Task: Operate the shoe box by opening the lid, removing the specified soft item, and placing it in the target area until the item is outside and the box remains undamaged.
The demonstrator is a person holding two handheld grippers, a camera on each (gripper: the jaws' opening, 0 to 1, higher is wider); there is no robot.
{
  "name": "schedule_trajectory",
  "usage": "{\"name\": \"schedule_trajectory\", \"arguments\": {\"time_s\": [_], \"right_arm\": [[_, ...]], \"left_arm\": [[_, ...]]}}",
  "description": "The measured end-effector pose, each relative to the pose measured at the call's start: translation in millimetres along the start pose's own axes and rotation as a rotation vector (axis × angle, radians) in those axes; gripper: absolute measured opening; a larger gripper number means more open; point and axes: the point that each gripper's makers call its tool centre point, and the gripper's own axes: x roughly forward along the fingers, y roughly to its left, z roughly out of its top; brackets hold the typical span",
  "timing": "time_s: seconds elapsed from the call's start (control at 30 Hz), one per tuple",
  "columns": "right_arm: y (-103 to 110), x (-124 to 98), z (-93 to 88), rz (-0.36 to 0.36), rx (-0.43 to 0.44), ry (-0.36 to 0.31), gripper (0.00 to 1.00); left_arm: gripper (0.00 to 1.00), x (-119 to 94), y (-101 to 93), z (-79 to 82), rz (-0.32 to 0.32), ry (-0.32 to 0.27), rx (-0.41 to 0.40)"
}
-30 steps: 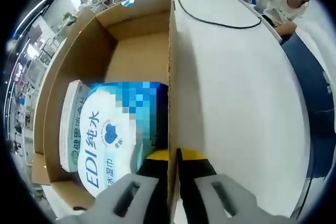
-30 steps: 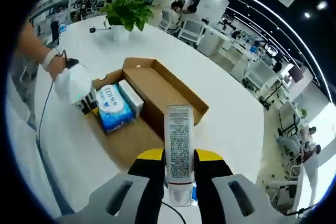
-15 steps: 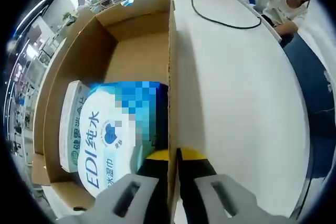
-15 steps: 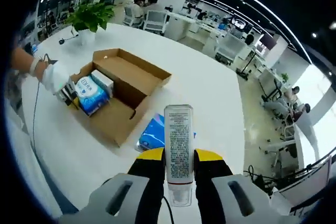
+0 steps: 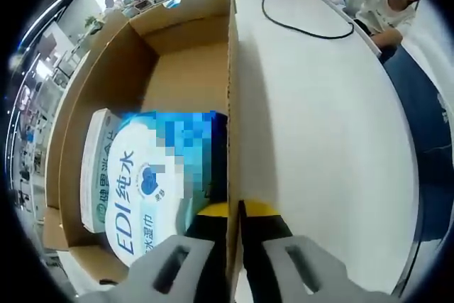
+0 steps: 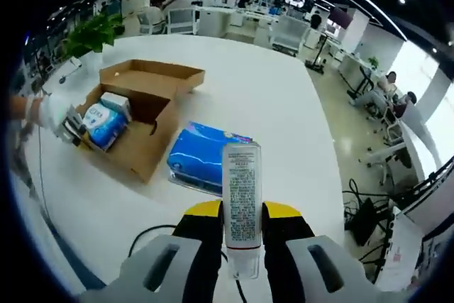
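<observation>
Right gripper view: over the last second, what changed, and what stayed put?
The right claw, shut on the white tube throughout, swung away from the shoe box, which now sits smaller and further left, and a blue pack on the table came into sight. The left claw stays clamped on the box's side wall; the wipes pack lies inside as before.

The shoe box [image 5: 177, 76] is viewed close along its side wall in the left gripper view, and from far above [image 6: 135, 115] in the right gripper view.
</observation>
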Motion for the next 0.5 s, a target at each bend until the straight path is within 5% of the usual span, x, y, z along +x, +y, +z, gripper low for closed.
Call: {"name": "schedule_trajectory", "arguments": {"time_s": [0.5], "right_arm": [[-21.7, 59.6, -36.7, 0.037, 0.072, 0.101, 0.19]], "left_arm": [[0.01, 0.5, 0.8, 1.3, -0.002, -0.002, -0.010]]}}
